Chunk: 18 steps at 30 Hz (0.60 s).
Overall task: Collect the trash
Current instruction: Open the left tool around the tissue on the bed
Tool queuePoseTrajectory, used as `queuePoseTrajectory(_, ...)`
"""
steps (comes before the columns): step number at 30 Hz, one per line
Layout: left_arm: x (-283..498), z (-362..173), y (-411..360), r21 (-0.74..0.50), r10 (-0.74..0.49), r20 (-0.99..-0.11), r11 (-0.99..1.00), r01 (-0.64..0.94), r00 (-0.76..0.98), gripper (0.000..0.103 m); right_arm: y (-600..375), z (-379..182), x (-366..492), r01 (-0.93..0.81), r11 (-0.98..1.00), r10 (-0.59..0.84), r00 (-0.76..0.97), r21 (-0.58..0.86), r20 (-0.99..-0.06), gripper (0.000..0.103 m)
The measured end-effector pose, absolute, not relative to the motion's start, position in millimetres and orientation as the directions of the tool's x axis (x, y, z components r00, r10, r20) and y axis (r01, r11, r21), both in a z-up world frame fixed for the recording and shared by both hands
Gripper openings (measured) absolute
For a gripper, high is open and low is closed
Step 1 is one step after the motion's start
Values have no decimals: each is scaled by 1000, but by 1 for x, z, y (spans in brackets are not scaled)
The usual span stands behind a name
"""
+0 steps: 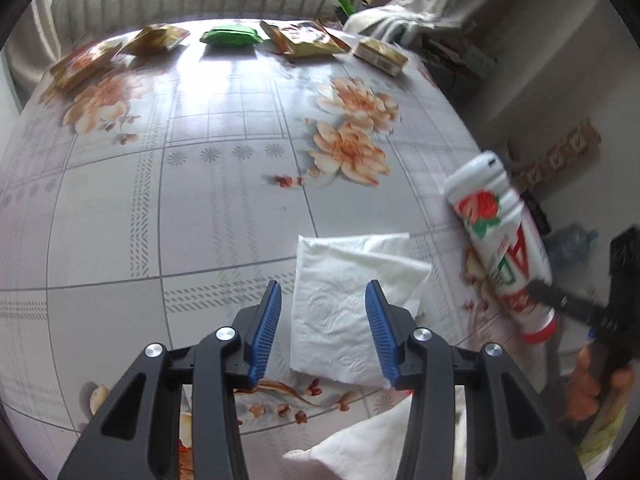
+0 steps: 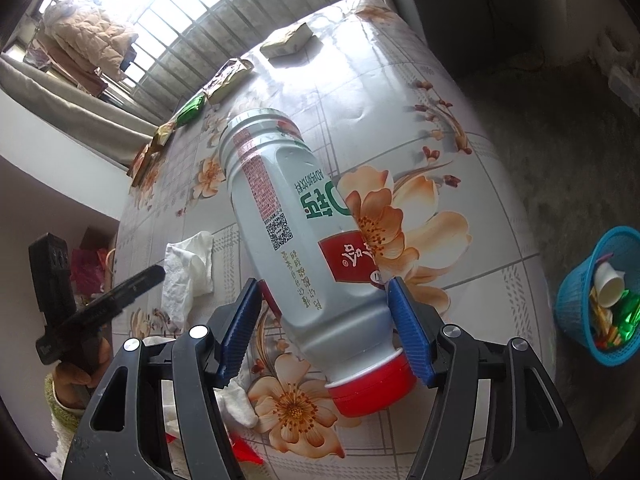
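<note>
Bottle: we saw a white plastic drink bottle (image 2: pixel 296 240) with a red cap (image 2: pixel 370 384), a strawberry print and a QR code on its label, held off the table between the blue pads of our right gripper (image 2: pixel 322 326), cap end nearest the camera and base pointing away.
Right gripper: its fingers were clamped on the bottle's lower body just above the cap, one pad on each side.
Napkin: a folded white paper napkin (image 1: pixel 344 312) lay flat on the table, directly ahead of our left gripper (image 1: pixel 323 332); in the right wrist view the same napkin (image 2: pixel 188 268) looked crumpled, left of the bottle.
Left gripper: its fingers stood apart with the napkin seen between them; we could not tell whether the pads touched the paper.
More tissue: another white piece (image 1: pixel 360 444) showed at the bottom edge under the left gripper.
Table: it wore a grey checked oilcloth with orange flowers (image 1: pixel 160 208).
Packets: along the far edge lay several gold snack packets (image 1: pixel 304 38) and a green one (image 1: pixel 230 35), well apart from both grippers.
Basket: a blue plastic mesh basket (image 2: pixel 576 312) stood on the floor beside the table, holding a white paper cup (image 2: pixel 608 284) and coloured wrappers.
Hands: we saw a hand (image 2: pixel 76 372) in a pale green cuff gripping the left tool's handle.
</note>
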<state>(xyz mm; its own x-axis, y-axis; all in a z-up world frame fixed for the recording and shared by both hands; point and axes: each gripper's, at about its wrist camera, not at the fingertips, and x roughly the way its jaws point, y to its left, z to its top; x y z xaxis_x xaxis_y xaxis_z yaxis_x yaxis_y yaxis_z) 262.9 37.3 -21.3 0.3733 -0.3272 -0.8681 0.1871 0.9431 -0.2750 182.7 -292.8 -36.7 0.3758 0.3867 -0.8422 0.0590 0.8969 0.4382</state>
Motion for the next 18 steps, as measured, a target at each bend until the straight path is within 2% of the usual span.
queuePoseTrajectory(13,257,-32,2,47,-117,-889,938,343,443,43,-290,-40,181,72,902,373,363,425,-854,62)
queuePoseTrajectory(15,257,-32,2,42,-123,-888,938,345,443,40,-289,-41,181,72,903,373,362,425,-854,62)
queuePoseTrajectory(16,257,-32,2,29,-137,-888,936,351,439,34,-289,-41,181,71,903,373,361,424,-855,62)
queuePoseTrajectory(18,254,-30,1,28,-142,-887,934,357,440,30,-289,-41,181,71,904,370,362,422,-855,62)
